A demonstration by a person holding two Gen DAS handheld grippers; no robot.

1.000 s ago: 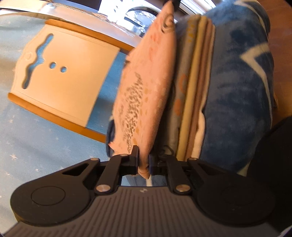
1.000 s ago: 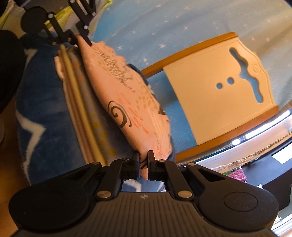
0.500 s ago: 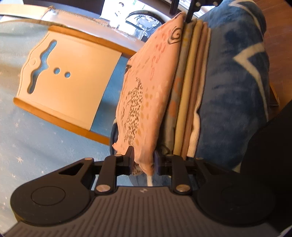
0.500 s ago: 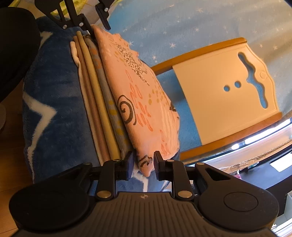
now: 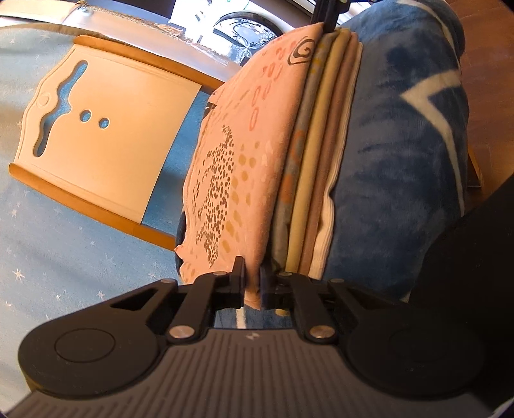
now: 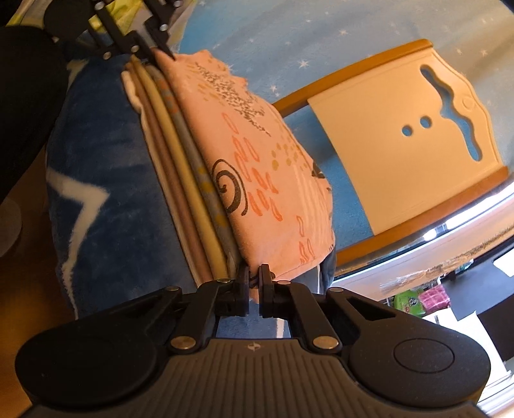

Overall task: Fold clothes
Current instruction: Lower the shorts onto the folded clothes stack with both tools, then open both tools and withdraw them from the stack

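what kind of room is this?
Probably a child's bedroom at home. A starry light-blue sheet covers what looks like a bed, with a cream and wood cut-out bed board. Folded clothes, the pink patterned garment on top, sit on a plush blue blanket.

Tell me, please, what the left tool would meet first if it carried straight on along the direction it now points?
Almost at once, the pink patterned cloth: the left tool has a corner of it between its fingers, and the cloth runs ahead along that line. Far beyond, the right tool holds the opposite end, though depth is unclear.
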